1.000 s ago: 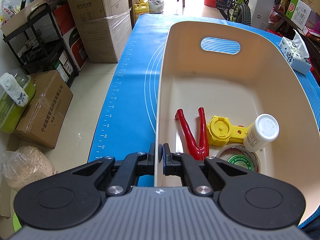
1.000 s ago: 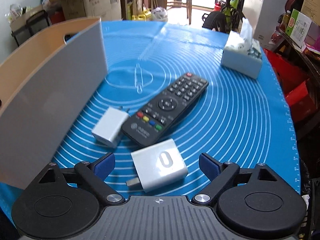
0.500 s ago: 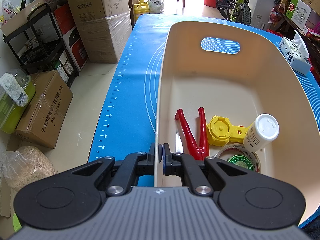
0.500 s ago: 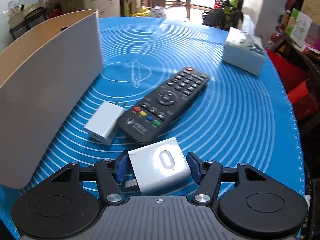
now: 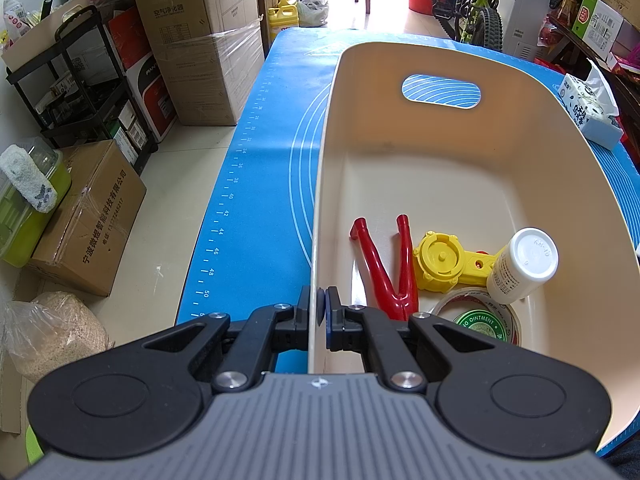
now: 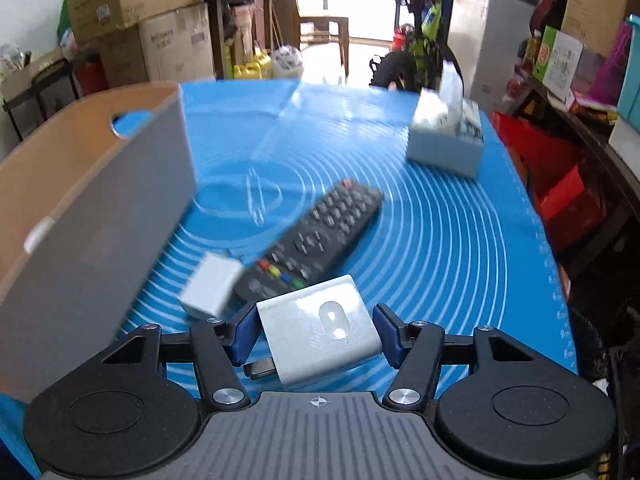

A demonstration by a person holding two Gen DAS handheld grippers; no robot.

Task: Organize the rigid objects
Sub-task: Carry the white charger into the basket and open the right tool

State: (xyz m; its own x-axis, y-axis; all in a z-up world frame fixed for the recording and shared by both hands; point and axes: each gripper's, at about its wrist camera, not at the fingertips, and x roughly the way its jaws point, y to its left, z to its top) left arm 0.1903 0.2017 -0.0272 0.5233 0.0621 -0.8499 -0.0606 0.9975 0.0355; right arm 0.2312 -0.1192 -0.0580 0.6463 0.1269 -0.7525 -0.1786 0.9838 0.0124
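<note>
We see our left gripper (image 5: 319, 312) clamped on the near-left rim of the cream bin (image 5: 460, 168), one finger outside the wall and one inside. The bin sits on the blue mat (image 5: 260, 168). Lying in its near end are red tongs (image 5: 384, 264), a yellow disc-shaped tool (image 5: 438, 258) just at 3 o'clock of them, a white bottle (image 5: 522, 266) tipped against the right wall at 3 o'clock of the tool, and a tape roll (image 5: 480, 316) partly under the bottle at 5 o'clock of the tongs.

Our right gripper (image 6: 316, 334) is closed on a white plug (image 6: 318, 336), its blue pads (image 6: 243, 334) pressing the two sides; the plug's metal end sticks out toward 7 o'clock. The view is motion-blurred, so we cannot tell whether the plug touches the mat. From the plug, a black remote (image 6: 310, 246) lies at 12 o'clock, angled toward 1 o'clock. A smaller white charger (image 6: 212, 290) lies at 10 o'clock, just beside the remote's near end. The bin's grey outer wall (image 6: 100, 240) stands at 9 to 10 o'clock, and a tissue box (image 6: 444, 140) sits far off at 1 o'clock.
</note>
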